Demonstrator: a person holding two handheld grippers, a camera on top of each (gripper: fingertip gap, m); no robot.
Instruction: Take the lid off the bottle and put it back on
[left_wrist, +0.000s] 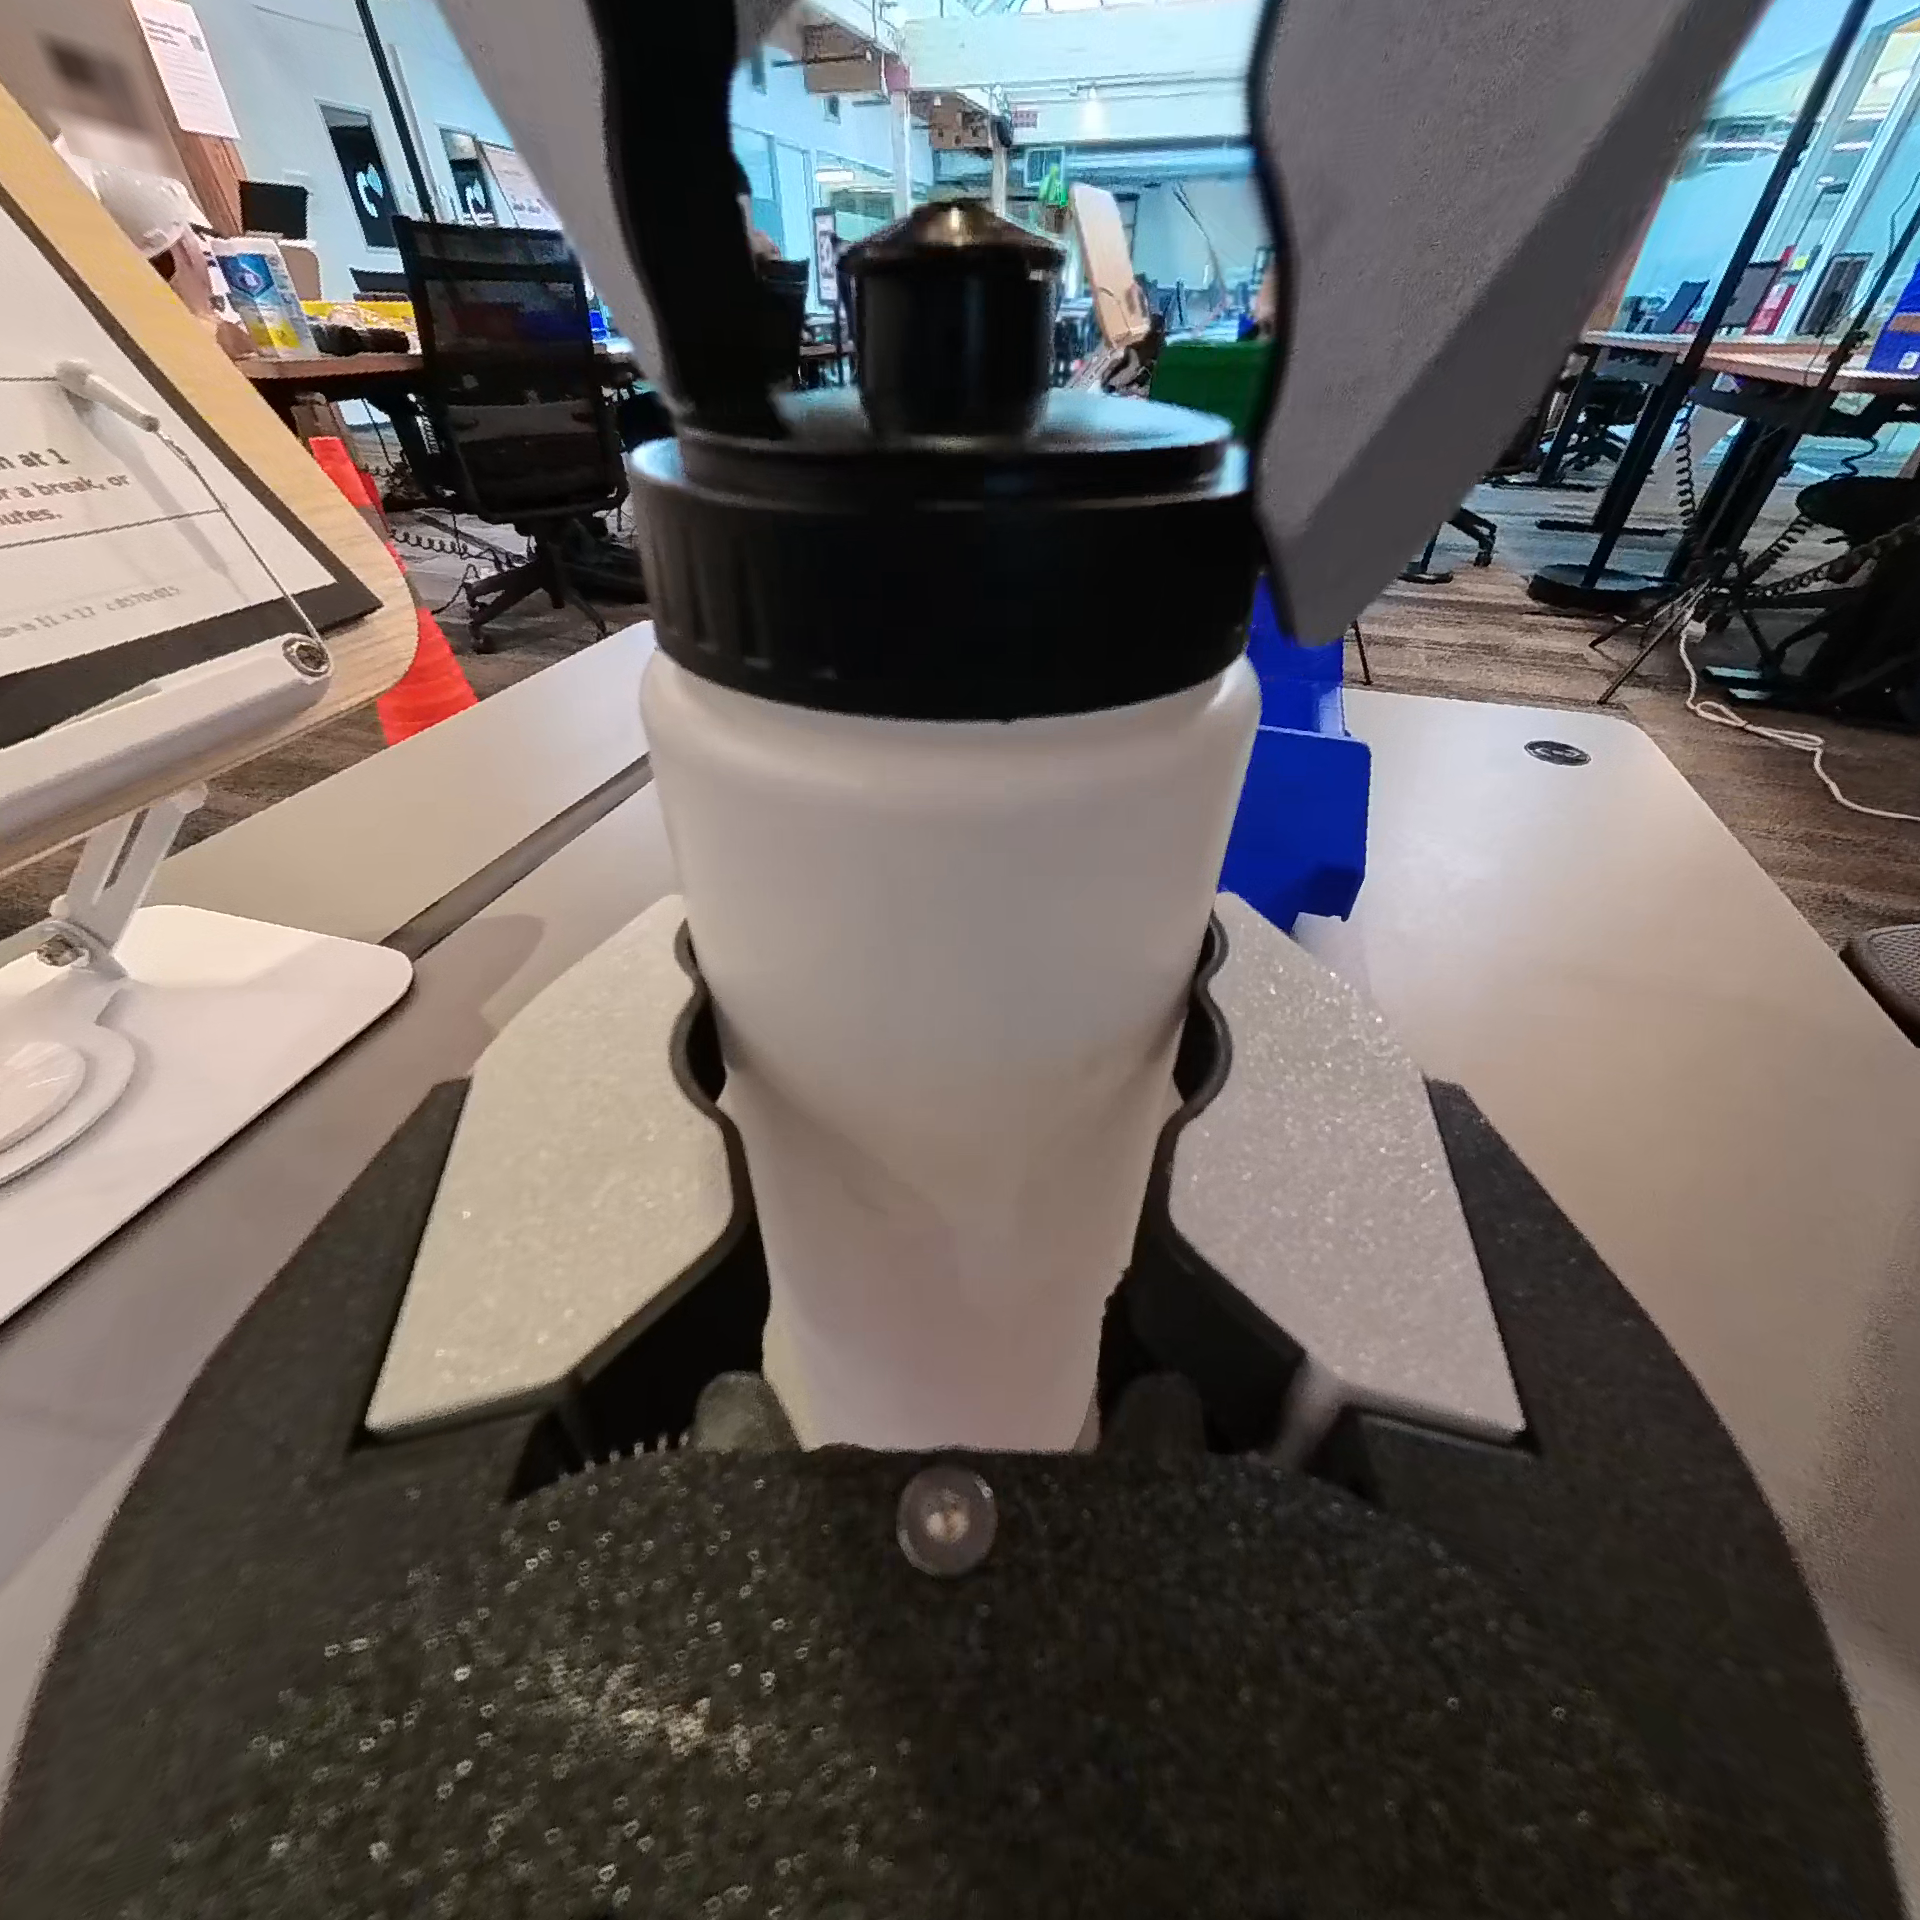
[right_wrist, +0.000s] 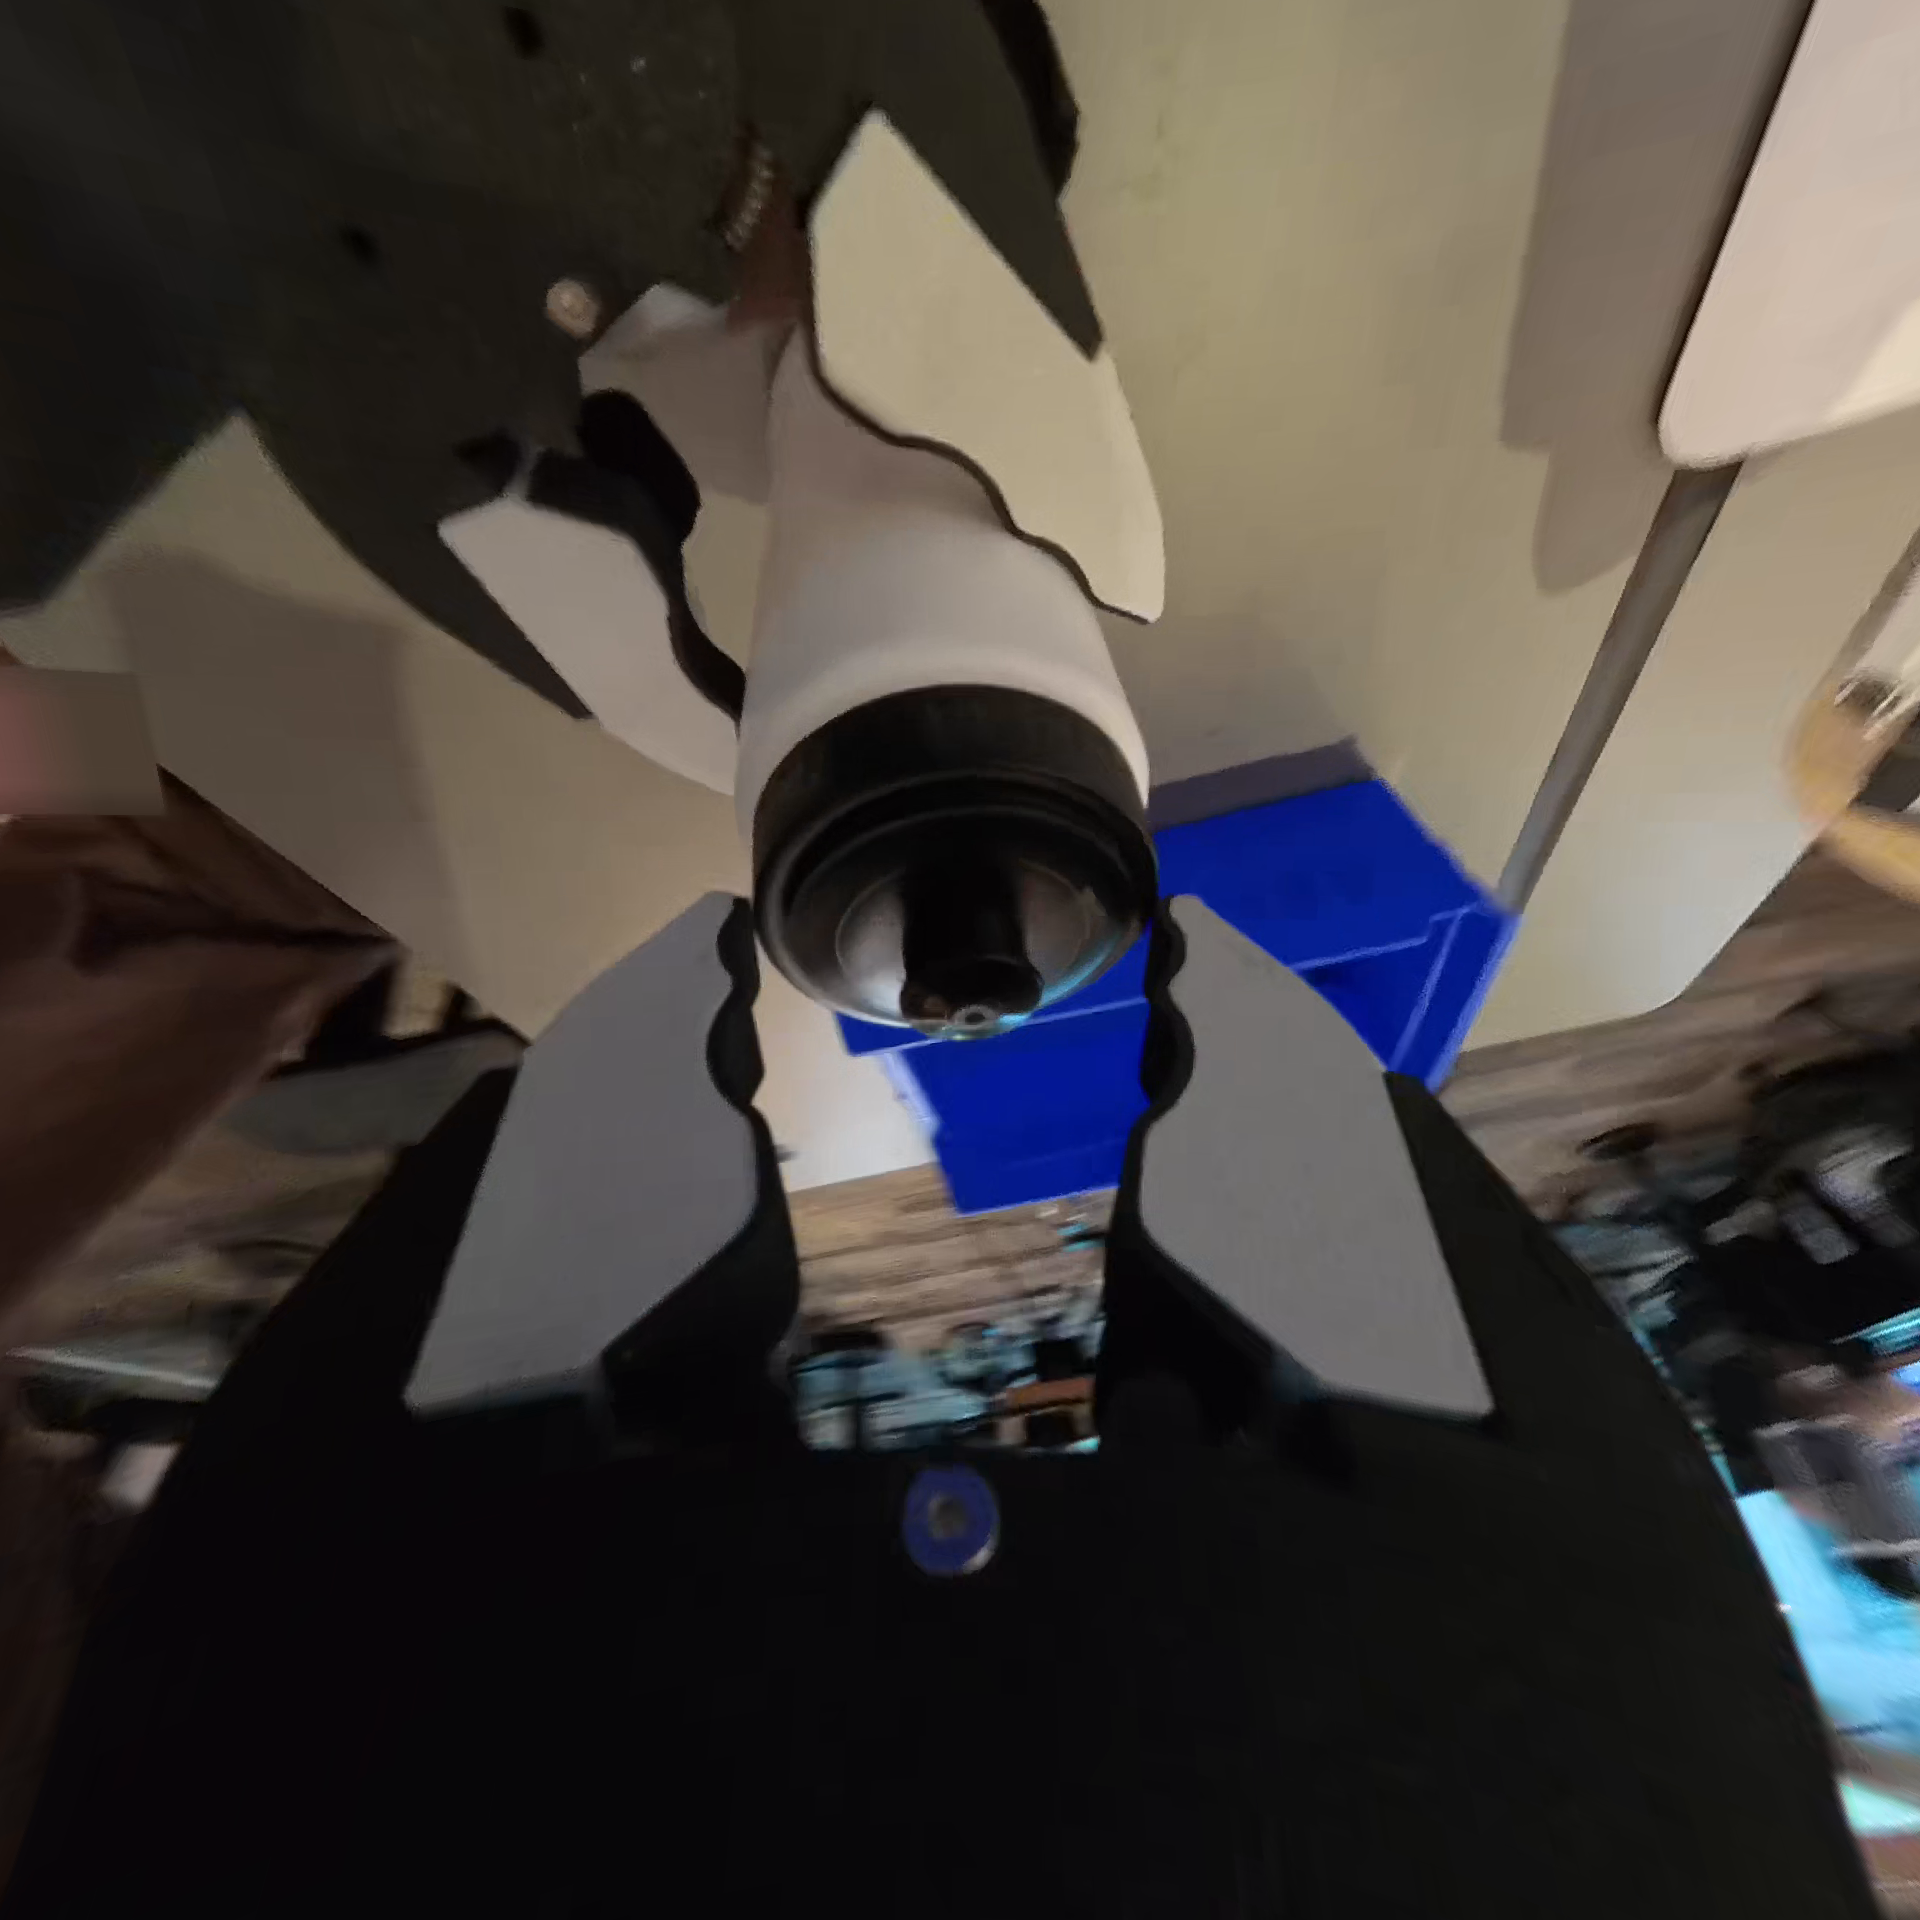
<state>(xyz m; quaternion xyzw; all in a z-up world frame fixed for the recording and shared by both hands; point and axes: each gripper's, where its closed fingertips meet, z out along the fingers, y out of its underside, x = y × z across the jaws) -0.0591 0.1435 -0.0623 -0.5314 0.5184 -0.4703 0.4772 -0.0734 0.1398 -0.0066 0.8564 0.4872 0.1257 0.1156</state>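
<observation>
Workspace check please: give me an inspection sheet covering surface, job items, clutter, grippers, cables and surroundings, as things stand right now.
Surface: pale table, mostly bare.
Job's things: white bottle upright, black lid still on, spout up.
Clutter: blue bin behind the bottle; white stand with a printed sheet at left.
Grippers: left gripper clamps the bottle body; right gripper brackets the lid from above, contact not clear.
Cables: loose cords on the floor beyond the table.
Surroundings: open office, desks, chairs, orange cone.

A white tablet on a stand (left_wrist: 156, 499), left of the gripper, carries printed text, as do wall posters (left_wrist: 197, 73) and a boxed product (left_wrist: 260, 296) beyond.
</observation>
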